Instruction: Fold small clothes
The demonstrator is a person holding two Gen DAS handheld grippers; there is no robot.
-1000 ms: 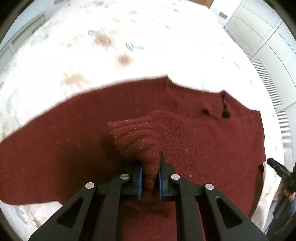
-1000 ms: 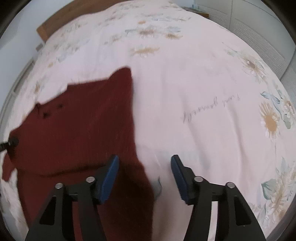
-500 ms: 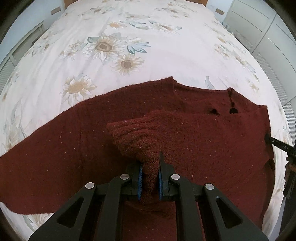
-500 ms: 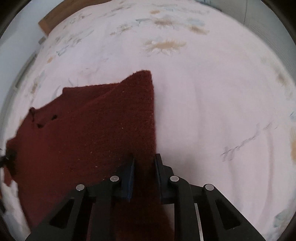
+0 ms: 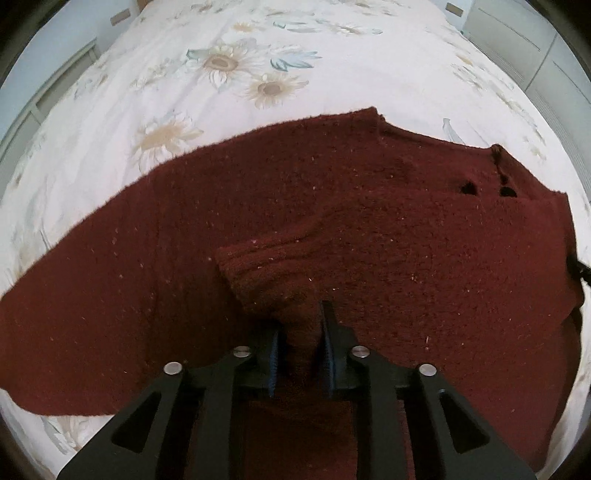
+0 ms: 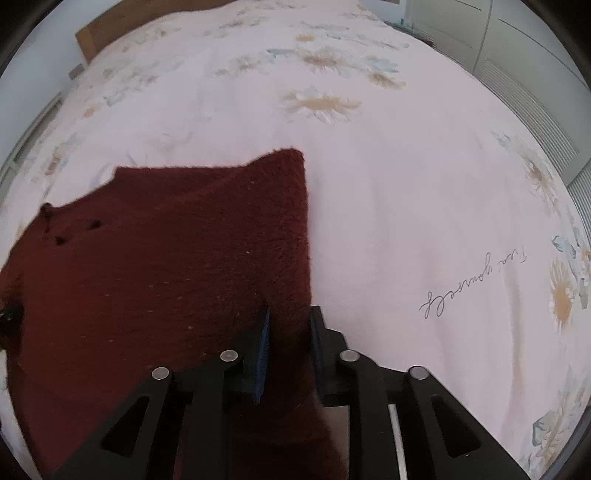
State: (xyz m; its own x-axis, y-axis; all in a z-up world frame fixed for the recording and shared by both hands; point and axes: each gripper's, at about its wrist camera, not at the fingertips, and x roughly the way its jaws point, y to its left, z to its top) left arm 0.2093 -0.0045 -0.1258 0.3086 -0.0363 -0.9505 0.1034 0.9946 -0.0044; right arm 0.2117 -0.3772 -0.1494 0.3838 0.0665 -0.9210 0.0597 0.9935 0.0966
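Observation:
A dark red knitted sweater (image 5: 369, 221) lies spread across the flowered bed sheet (image 5: 240, 66). My left gripper (image 5: 300, 317) is shut on a bunched fold with a ribbed cuff (image 5: 258, 266), held over the sweater's body. In the right wrist view the same sweater (image 6: 166, 258) fills the lower left. My right gripper (image 6: 290, 314) is shut on the sweater's right edge. Two small dark holes and a tie (image 5: 498, 184) mark the neck area. The tip of the other gripper (image 5: 580, 269) peeks in at the far right edge.
The white sheet with sunflower print and cursive writing (image 6: 472, 288) covers the whole bed. A wooden headboard (image 6: 107, 29) stands at the far end. White cabinet doors (image 6: 498, 44) line the right side.
My right gripper moved in from open and closed on the sweater's right edge. My left gripper kept its hold on the cuff and the view shifted slightly over the sweater.

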